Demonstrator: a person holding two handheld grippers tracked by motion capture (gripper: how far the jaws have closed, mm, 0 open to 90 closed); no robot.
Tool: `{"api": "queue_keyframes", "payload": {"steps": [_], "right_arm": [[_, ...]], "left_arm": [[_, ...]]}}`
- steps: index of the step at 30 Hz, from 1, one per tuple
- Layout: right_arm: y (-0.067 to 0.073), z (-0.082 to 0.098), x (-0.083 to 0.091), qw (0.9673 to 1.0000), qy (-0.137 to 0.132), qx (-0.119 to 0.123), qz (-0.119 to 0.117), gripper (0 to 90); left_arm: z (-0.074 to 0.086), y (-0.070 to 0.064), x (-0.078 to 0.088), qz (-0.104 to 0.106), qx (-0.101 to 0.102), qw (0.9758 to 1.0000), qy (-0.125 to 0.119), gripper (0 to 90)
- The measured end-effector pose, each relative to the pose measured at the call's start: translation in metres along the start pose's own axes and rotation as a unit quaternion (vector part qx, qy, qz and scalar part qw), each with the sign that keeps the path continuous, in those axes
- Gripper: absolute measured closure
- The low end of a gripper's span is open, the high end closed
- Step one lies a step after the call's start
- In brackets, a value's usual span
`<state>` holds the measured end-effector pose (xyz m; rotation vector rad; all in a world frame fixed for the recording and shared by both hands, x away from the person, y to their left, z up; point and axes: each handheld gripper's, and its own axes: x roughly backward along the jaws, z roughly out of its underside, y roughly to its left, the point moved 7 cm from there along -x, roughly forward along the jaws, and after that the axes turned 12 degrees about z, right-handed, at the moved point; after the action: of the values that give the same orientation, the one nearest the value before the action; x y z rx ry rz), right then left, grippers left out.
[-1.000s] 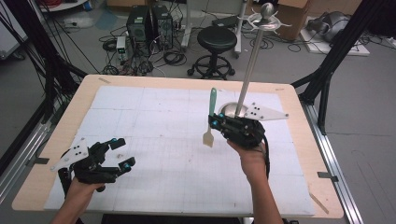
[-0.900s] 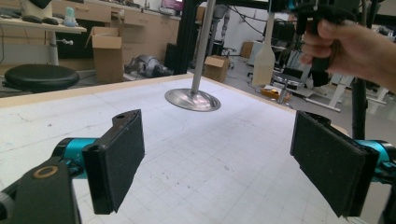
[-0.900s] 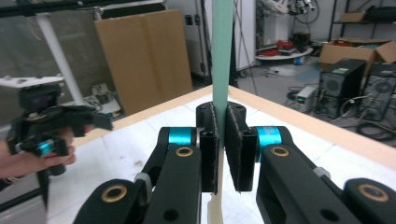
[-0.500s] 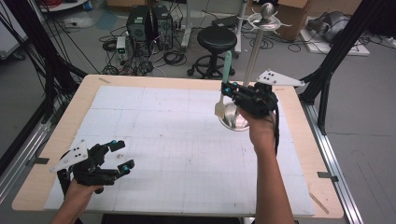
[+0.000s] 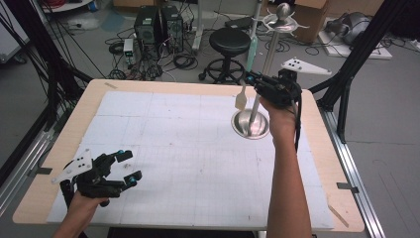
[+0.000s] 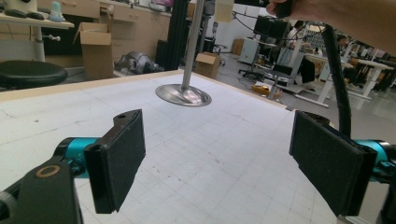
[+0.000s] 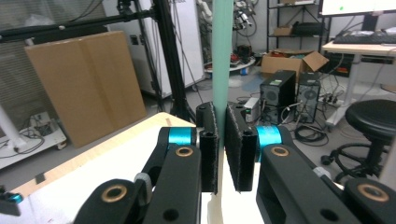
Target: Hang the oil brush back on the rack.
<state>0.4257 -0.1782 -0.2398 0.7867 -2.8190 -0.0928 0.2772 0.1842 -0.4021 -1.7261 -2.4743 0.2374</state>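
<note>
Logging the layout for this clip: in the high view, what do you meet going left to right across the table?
Left gripper, jaws open, near the front left corner → spatula, held upright → right gripper, shut on the spatula, beside the metal stand → strip of tape at the front right edge.

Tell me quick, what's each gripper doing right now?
Left gripper: open, holding nothing.
Right gripper: shut on the spatula, by its green handle.

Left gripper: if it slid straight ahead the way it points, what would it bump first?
Probably the round metal stand base: it sits ahead between the open left gripper jaws, with bare table before it. Depth is uncertain.
</note>
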Motion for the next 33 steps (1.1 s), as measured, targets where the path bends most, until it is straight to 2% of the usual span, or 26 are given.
{"api": "queue_keyframes", "payload": {"steps": [7, 19, 33], "right_arm": [[-0.009, -0.005, -0.004, 0.9998, -0.003, -0.014, 0.010, 84.1], [-0.018, -0.009, -0.004, 0.9993, 0.002, -0.028, 0.023, 84.1], [-0.025, -0.011, -0.005, 0.9987, 0.005, -0.034, 0.038, 84.0]], "left_arm": [[0.002, 0.001, 0.000, 0.001, 0.002, 1.0000, 0.006, 18.8], [0.000, 0.001, 0.001, -0.001, 0.004, 1.0000, -0.001, 18.9], [0.000, 0.001, 0.001, 0.001, 0.003, 1.0000, -0.004, 18.9]]}}
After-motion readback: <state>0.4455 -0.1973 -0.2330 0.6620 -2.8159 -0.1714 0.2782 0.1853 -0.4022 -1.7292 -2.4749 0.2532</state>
